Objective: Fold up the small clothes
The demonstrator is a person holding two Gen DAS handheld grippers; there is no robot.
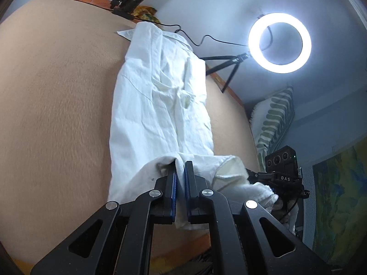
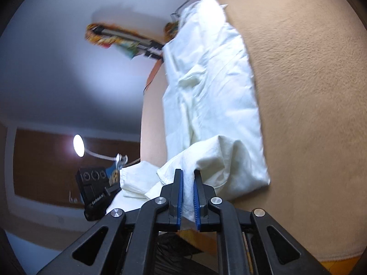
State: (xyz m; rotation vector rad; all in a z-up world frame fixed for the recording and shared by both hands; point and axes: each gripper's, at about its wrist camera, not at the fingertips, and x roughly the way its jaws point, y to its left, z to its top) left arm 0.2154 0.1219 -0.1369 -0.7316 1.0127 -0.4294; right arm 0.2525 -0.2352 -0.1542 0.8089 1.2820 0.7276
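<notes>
Seen first through the left wrist camera: left gripper (image 1: 180, 167) clenched on the near hem of a white garment (image 1: 158, 105), blue-lined fingers (image 1: 173, 183) pinching a fold of cloth that runs down between them and hangs out below. Rest of the garment stretched lengthwise away from the camera across a tan blanket-covered surface (image 1: 57, 96), folded into a long narrow strip, creased along its middle, with its collar end far off near the orange edge. Off to the right, the other gripper's black camera housing (image 1: 283, 167), lettered "DAS", with more white cloth bunched against it. Beyond the surface, a lit ring light (image 1: 279, 42) on a small black tripod, a black cable trailing toward it, and a green-striped cushion (image 1: 274, 123) against the wall. No containers anywhere in this view. Next, through the right wrist camera: right gripper (image 2: 188, 178) likewise clamped on the white garment (image 2: 211, 80), a thick wad of fabric gripped between blue-padded fingers (image 2: 179, 192). Near end of the garment lifted and puffed up just past the fingertips, the remainder lying flat along the tan surface (image 2: 309, 91). At left, the left gripper's camera housing (image 2: 94, 190) beside bunched cloth, and a small bright lamp (image 2: 78, 145) further back, somewhat blurred.
</notes>
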